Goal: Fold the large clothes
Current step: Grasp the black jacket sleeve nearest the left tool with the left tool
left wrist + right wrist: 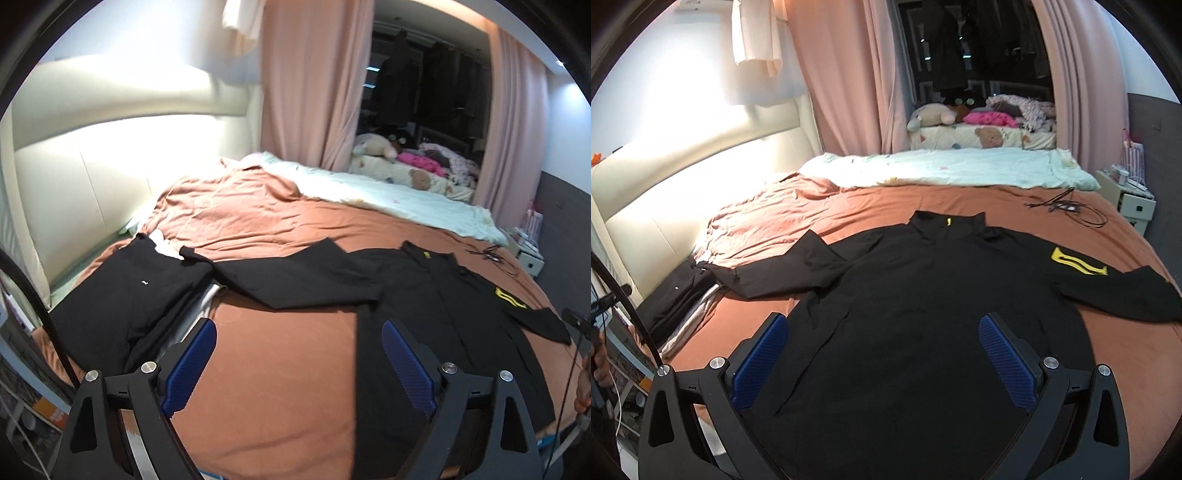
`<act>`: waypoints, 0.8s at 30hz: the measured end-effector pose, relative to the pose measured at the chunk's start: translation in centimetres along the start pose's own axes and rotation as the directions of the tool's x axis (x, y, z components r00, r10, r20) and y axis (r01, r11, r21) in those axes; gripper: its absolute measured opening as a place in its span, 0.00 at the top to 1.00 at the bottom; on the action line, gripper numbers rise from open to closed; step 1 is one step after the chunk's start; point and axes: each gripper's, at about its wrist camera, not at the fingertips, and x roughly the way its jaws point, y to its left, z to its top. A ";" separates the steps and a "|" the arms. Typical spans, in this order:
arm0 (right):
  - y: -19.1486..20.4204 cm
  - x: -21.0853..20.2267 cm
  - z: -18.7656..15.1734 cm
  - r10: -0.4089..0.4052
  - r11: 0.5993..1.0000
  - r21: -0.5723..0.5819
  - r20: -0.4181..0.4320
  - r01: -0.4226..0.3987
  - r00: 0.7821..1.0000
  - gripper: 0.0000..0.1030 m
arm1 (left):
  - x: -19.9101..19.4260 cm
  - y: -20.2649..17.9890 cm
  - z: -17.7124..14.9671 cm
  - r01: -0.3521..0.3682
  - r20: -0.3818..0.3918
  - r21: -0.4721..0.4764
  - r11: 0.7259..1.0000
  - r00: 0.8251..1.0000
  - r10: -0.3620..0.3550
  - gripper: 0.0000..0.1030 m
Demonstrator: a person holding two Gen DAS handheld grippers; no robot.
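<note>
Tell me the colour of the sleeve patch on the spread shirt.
Yellow sleeve patch on the black shirt, clearest in the right wrist view.

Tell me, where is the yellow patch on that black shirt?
In the right wrist view, the yellow patch sits on the black shirt's right-hand sleeve, spread on the brown bedsheet, below the tangled black cable.

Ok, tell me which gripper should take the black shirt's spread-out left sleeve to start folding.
Left. The left gripper, open, faces that sleeve, which stretches across ahead of it. The right gripper, also open, hangs over the black shirt body.
</note>
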 end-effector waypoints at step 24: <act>-2.0 21.8 7.7 0.057 0.997 -0.044 -0.252 -0.070 0.966 0.42 | 26.0 14.4 8.2 -0.219 -0.268 -0.243 0.945 0.951 0.152 0.25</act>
